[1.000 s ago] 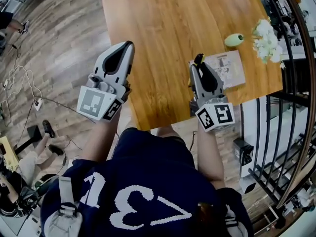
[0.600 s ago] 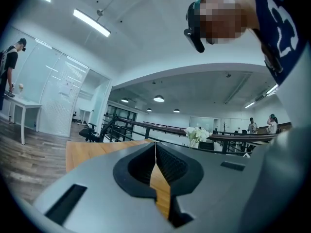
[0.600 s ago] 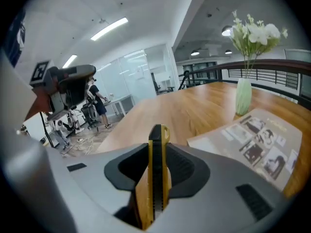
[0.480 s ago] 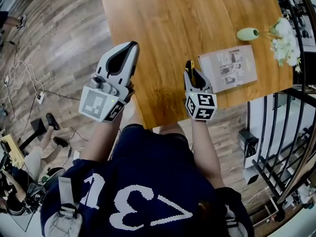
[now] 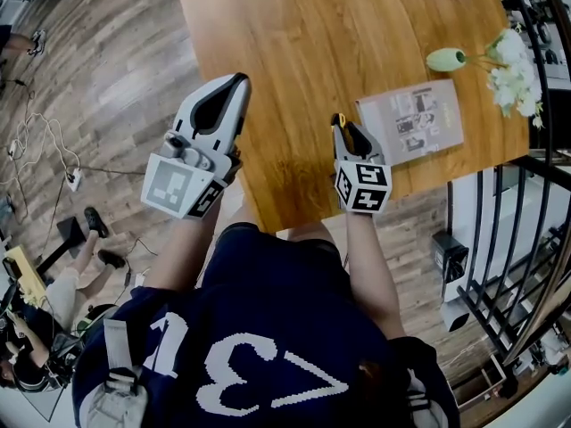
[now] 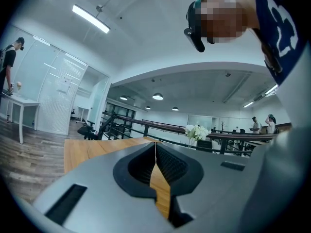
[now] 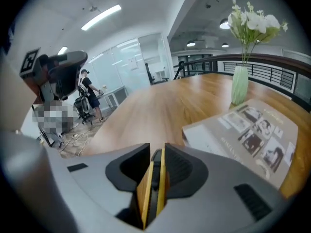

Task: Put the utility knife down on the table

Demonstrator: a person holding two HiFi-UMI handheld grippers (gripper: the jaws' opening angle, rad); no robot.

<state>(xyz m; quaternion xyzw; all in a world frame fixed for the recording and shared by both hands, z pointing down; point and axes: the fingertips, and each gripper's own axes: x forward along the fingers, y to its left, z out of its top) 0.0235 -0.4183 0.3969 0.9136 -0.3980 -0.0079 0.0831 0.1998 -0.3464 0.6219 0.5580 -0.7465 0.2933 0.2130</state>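
Note:
The utility knife (image 7: pixel 154 178), yellow and black, stands on edge between the pads of my right gripper (image 7: pixel 156 152), whose jaws are closing on it. In the head view its yellow tip (image 5: pixel 340 119) pokes out past the right gripper (image 5: pixel 339 125), which tilts down over the wooden table (image 5: pixel 312 43) near the front edge, left of the magazine. My left gripper (image 5: pixel 237 80) hovers level at the table's left front corner. Its jaws (image 6: pixel 155 144) are shut with nothing in them.
A magazine (image 5: pixel 412 120) lies to the right of the right gripper. Behind it a pale green vase (image 5: pixel 446 60) holds white flowers (image 5: pixel 516 61). A metal railing (image 5: pixel 526 221) runs beyond the table's right edge. Bare wood stretches ahead of both grippers.
The right gripper has sunk toward the table and tipped nose-down, shifting left off the magazine with the knife still in it. The left gripper has dropped slightly.

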